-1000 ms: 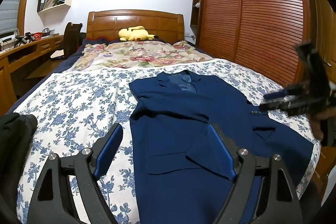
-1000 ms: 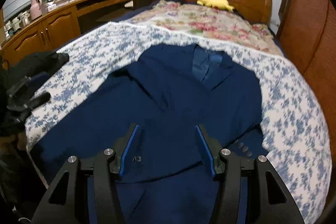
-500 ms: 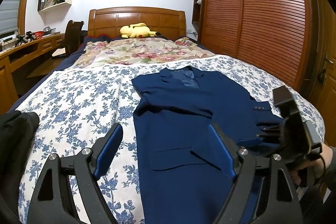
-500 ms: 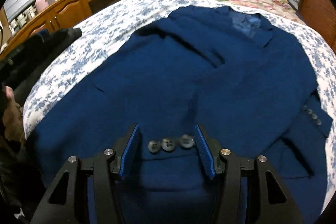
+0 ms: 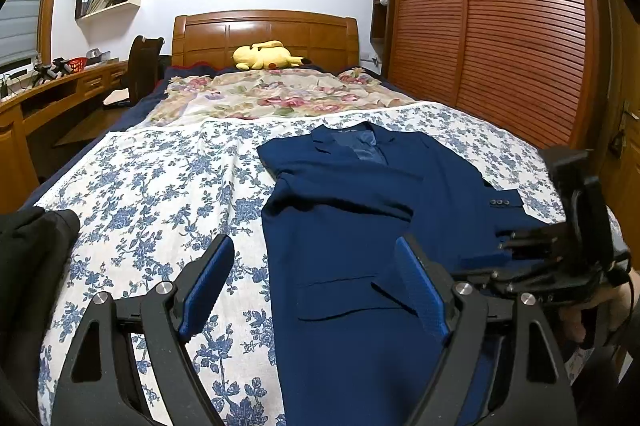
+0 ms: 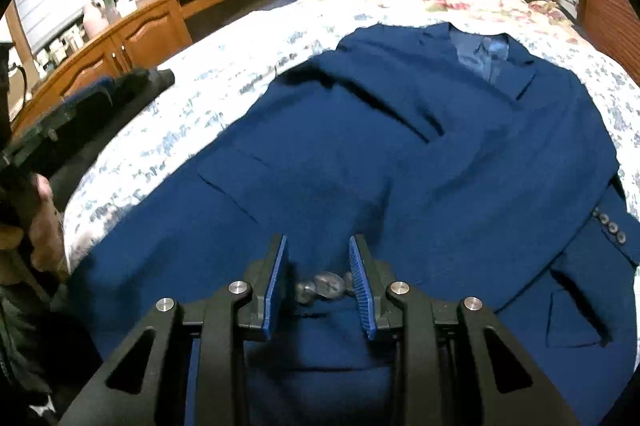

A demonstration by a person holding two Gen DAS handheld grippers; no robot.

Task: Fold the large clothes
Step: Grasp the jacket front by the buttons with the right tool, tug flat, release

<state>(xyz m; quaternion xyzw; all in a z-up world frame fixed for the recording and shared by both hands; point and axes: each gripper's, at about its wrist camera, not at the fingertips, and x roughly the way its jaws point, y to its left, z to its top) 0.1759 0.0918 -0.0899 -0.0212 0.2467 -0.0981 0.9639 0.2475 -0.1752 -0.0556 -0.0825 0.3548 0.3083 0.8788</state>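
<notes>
A navy blue suit jacket (image 5: 360, 226) lies flat on the bed, collar toward the headboard, one sleeve folded across its front; it fills the right wrist view (image 6: 400, 166). My left gripper (image 5: 316, 286) is open and empty, hovering above the jacket's left edge near a pocket. My right gripper (image 6: 318, 274) is low over the jacket's hem, its jaws partly closed around a cuff with buttons (image 6: 324, 286), not clamped. It also shows in the left wrist view (image 5: 560, 258) at the jacket's right edge.
The bed has a blue floral sheet (image 5: 160, 194) and a rose-patterned quilt (image 5: 272, 94). A yellow plush toy (image 5: 266, 55) lies by the headboard. A dark garment (image 5: 28, 258) lies at the bed's left corner. A wooden wardrobe (image 5: 500, 26) stands right, a desk (image 6: 140, 22) left.
My right gripper has dropped to the jacket's hem and its jaws have narrowed around the buttoned cuff. My left gripper has stayed open and has barely moved.
</notes>
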